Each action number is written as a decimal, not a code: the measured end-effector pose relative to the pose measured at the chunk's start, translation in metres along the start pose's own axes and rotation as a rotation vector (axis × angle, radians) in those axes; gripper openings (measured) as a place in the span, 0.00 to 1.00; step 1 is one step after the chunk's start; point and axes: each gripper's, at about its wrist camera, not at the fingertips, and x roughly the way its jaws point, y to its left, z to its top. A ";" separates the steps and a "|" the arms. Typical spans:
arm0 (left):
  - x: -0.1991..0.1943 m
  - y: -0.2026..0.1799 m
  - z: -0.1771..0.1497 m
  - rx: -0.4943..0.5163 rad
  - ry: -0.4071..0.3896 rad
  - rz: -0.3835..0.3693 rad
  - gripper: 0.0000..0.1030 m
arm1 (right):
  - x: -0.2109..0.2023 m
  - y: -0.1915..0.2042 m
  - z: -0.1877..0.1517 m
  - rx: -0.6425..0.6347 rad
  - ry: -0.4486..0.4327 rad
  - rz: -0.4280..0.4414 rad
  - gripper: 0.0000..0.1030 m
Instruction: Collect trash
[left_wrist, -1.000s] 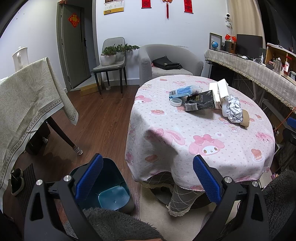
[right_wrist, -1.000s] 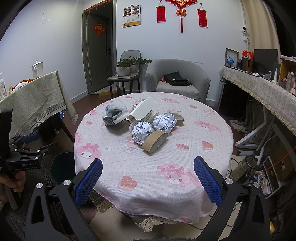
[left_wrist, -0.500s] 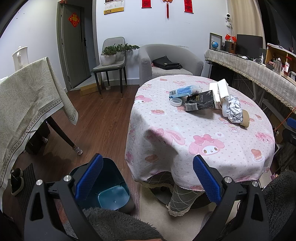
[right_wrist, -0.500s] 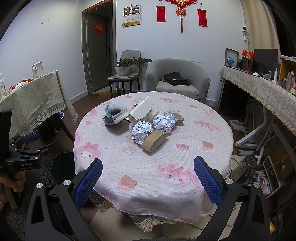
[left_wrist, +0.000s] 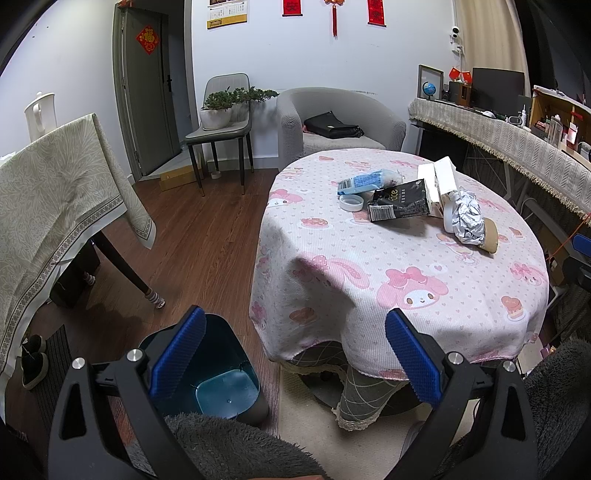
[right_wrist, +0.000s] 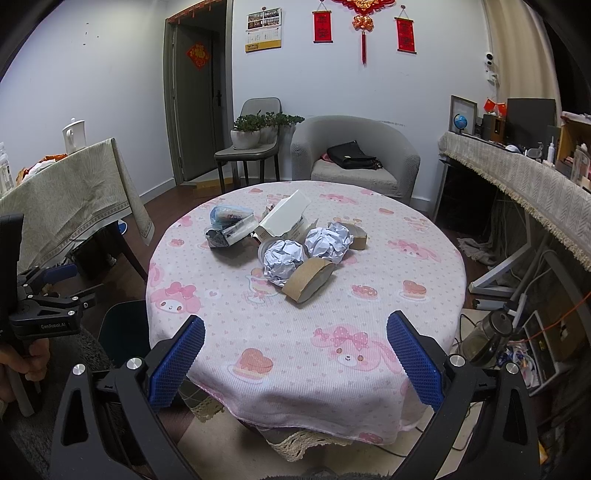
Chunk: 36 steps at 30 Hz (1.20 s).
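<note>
Resting on the table, two foil balls, two tape rolls, both hand-held grippers spread apart, empty.

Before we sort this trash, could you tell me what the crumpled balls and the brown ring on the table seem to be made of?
Crumpled balls: probably aluminium foil, shiny silver with sharp creases. Brown ring: looks like a matte cardboard tape core, plain tan surface with a pale inner wall.

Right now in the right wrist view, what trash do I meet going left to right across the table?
Blue plastic wrapper → white box → nearer foil ball → farther foil ball → small tape roll.
</note>
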 end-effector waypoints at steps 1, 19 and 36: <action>0.000 0.001 0.000 0.000 0.000 0.000 0.96 | 0.000 0.000 0.000 0.000 0.000 0.000 0.97; 0.001 -0.003 -0.002 -0.005 0.001 -0.006 0.96 | -0.001 0.000 0.002 0.001 0.004 0.000 0.97; 0.002 -0.013 0.026 -0.018 -0.039 -0.142 0.95 | 0.000 -0.014 0.010 0.060 0.008 0.073 0.97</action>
